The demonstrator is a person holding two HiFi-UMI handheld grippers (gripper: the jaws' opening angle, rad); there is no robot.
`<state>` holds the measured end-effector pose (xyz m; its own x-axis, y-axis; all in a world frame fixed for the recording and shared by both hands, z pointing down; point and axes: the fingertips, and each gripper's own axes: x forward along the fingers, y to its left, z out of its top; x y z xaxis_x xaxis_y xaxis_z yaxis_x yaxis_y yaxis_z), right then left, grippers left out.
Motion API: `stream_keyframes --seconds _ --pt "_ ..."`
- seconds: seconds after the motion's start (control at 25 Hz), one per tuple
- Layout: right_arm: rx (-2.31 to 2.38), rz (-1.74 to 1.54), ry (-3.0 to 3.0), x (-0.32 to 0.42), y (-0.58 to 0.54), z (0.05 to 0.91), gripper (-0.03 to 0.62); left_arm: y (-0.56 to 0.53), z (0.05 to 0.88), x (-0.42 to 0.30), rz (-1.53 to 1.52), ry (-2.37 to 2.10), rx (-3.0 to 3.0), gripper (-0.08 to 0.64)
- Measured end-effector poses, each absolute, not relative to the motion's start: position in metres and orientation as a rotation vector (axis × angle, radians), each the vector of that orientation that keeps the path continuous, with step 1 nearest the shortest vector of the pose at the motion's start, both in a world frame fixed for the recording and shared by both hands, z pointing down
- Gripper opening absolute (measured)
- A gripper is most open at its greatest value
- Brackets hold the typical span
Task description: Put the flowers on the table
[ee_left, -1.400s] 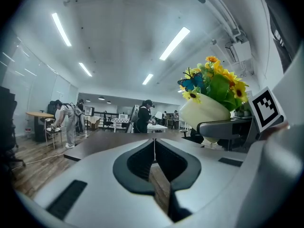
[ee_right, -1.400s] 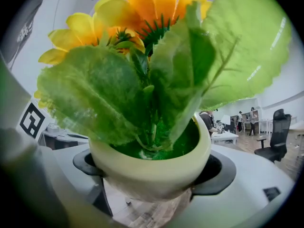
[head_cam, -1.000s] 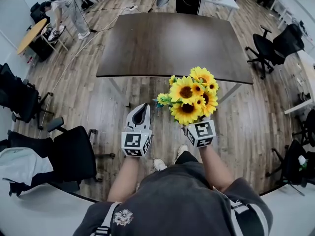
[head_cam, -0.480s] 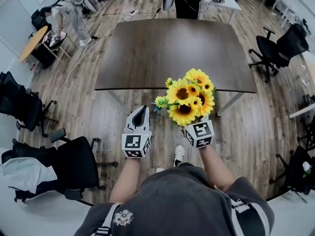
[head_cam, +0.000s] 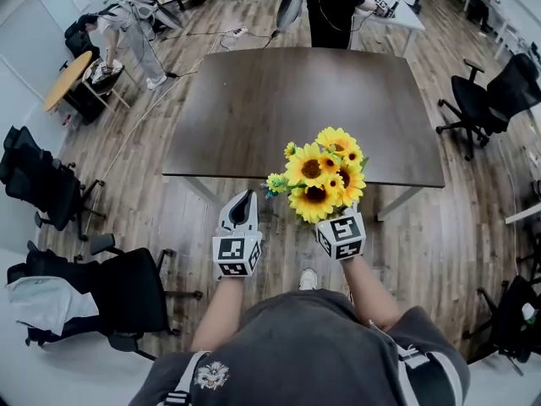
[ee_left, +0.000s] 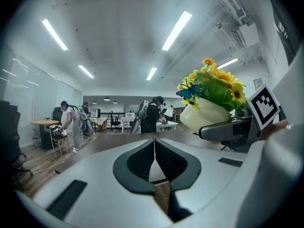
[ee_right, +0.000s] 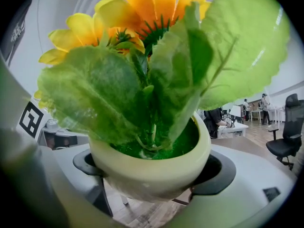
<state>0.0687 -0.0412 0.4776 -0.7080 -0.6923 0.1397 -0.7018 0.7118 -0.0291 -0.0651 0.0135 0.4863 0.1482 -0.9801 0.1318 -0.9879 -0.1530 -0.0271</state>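
Just short of the dark brown rectangular bench (head_cam: 279,100), pinching a cream pot (ee_right: 149,175) of yellow sunflowers (head_cam: 321,174) upright with the right gripper (head_cam: 326,216). With the left gripper (head_cam: 244,200) pressed together, empty.

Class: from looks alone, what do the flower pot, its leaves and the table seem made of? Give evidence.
Pot: probably glazed ceramic or plastic, smooth cream sheen.
Leaves: likely fabric, translucent with a fuzzy, textile-like surface.
Table: dark wood or wood veneer, matte, faint grain.

Dark table (head_cam: 279,100) (rectangular) stands on wooden floor (head_cam: 152,194).
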Motion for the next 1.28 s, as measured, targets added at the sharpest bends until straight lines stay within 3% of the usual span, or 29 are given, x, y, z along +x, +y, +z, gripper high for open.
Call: stream_keyframes --seconds 0.76,1.28 --pt "1.140 0.174 -2.766 0.076 -0.106 0.501 0.551 -0.054 0.510 -0.063 0.233 -1.963 2.300 0.008" --pt "1.250 0.172 -2.674 0.016 -0.184 0.500 0.551 -0.149 0.505 -0.135 0.264 -1.867 2.404 0.009"
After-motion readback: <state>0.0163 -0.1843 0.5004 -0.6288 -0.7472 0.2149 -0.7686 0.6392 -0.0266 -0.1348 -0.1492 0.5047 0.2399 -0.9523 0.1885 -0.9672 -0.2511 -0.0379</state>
